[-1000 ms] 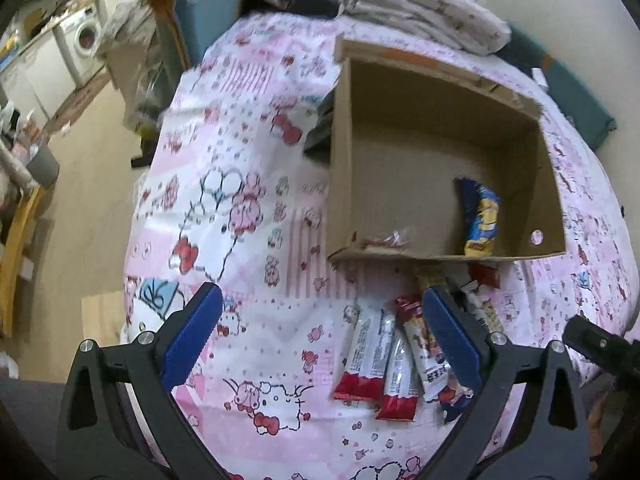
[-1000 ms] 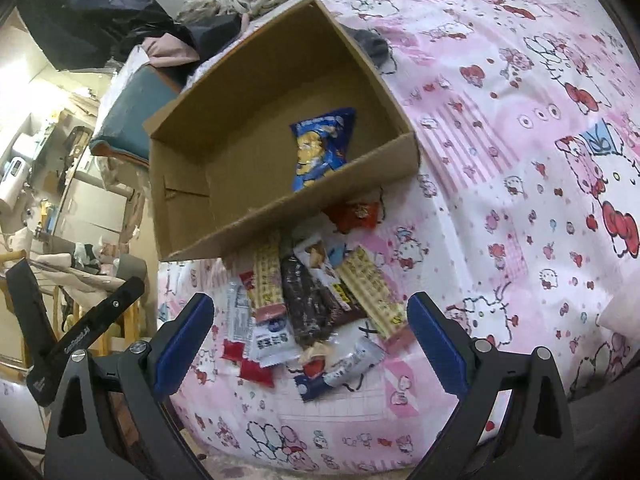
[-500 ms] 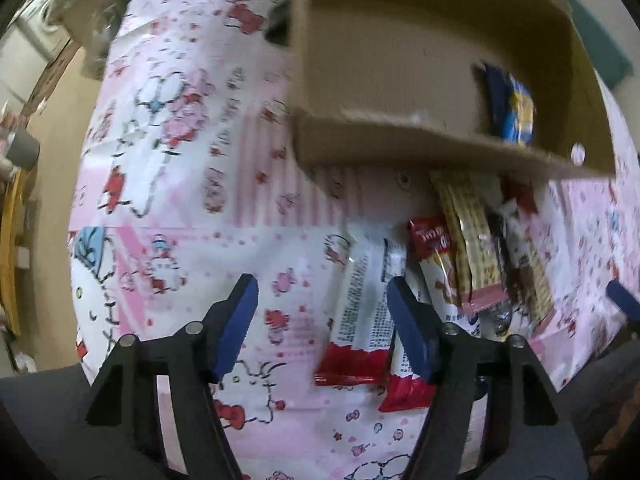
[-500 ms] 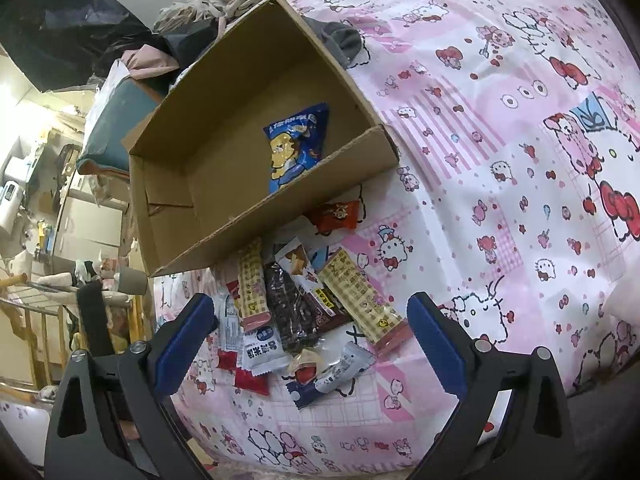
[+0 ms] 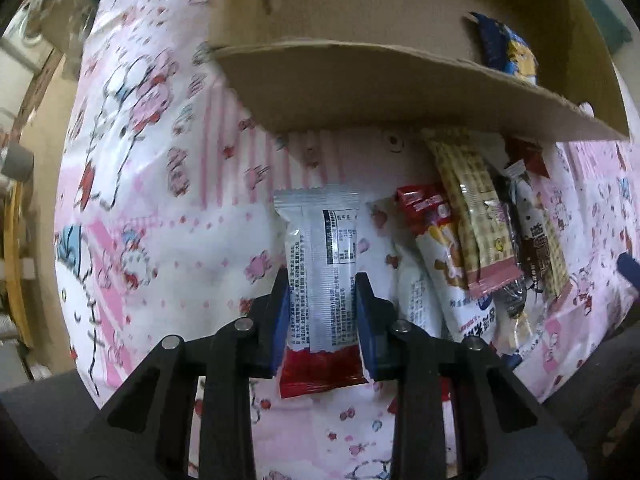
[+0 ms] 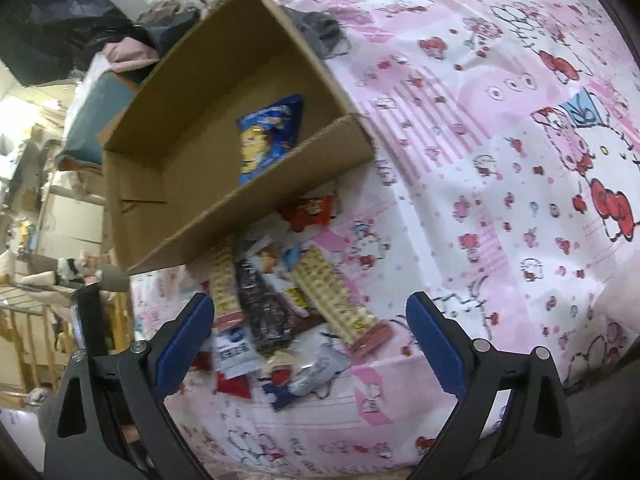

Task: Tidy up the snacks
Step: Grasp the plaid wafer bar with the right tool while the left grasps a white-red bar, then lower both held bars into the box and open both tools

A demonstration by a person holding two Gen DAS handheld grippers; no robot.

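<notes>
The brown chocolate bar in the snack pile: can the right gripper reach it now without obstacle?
Probably yes. The right gripper is open above the chocolate bar, with nothing over it, though other snacks crowd both sides.

The cardboard box (image 6: 208, 152) was matt brown paperboard with rough torn edges. The cloth cover (image 6: 500, 200) under it was a smooth printed fabric, pink and white, faintly creased. The silver-white snack packet (image 5: 324, 276) was glossy plastic film with crimped ends and a red foil-like end; the blue chip bag (image 6: 268, 136) in the box shone the same way. The left gripper (image 5: 322, 320) had matt black plastic arms, blue rubbery-looking pads and 4 small bright metal pins; the right gripper (image 6: 308, 344) looked alike
</notes>
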